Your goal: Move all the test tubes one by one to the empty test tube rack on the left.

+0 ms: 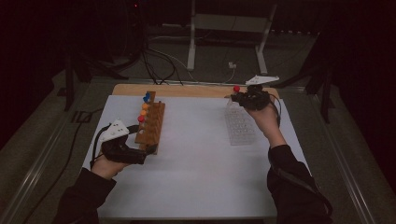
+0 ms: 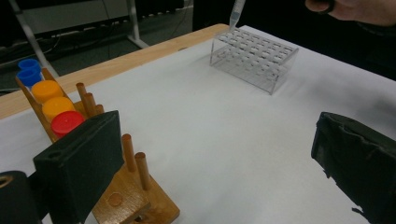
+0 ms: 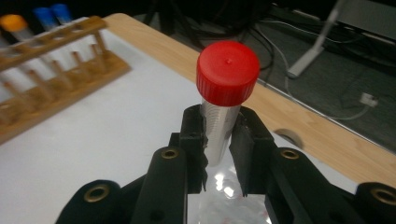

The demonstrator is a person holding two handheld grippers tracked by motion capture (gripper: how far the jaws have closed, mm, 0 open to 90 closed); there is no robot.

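**Red-capped tube pinched above the clear rack**

Right gripper [image 3: 218, 140] pinched a red-capped tube [image 3: 223, 100] just under its cap, tube upright between the black jaws. In the high view the right gripper [image 1: 243, 99] sat over the far end of the clear plastic rack [image 1: 240, 128], red cap showing at its left. In the left gripper view the tube's pointed tip [image 2: 235, 16] hung just above the rack's far corner; touching or not, could not tell. Left gripper [image 1: 142, 154] rested at the near end of the wooden rack [image 1: 153, 125], jaws spread wide, nothing between them. Wooden rack held capped tubes in a row: blue [image 2: 29, 71], orange [image 2: 51, 98], red [image 2: 67, 122]. White sheet [image 1: 196, 163] covered the table.
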